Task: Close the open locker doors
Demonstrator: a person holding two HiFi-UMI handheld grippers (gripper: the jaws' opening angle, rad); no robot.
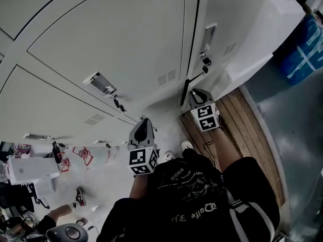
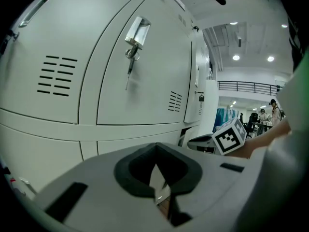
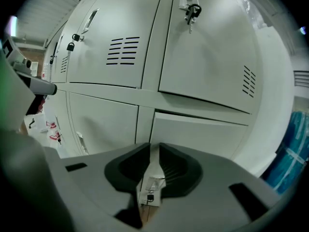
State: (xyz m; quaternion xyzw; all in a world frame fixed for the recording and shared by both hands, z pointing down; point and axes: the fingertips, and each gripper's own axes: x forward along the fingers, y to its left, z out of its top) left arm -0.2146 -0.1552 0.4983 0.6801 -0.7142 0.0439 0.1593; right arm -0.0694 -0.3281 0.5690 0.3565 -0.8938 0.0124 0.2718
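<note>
A bank of white lockers (image 1: 126, 39) fills the head view. One low door (image 3: 203, 139) stands slightly ajar, with a dark gap along its top edge; the same gap shows as a dark slit (image 1: 185, 91) in the head view. My right gripper (image 1: 199, 96) (image 3: 154, 146) points at that door from close by, its jaws a narrow slit apart with nothing between them. My left gripper (image 1: 143, 131) (image 2: 155, 151) is held lower left before closed doors, its tips together and empty. The right gripper's marker cube (image 2: 231, 135) shows in the left gripper view.
Keys hang from the locks of the upper doors (image 1: 206, 61) (image 1: 118, 104). A wooden floor board (image 1: 242, 130) runs along the locker base at right, with a blue bin (image 1: 304, 50) beyond. Shoes and clutter (image 1: 75, 158) lie at lower left. My feet (image 1: 186, 145) stand near the lockers.
</note>
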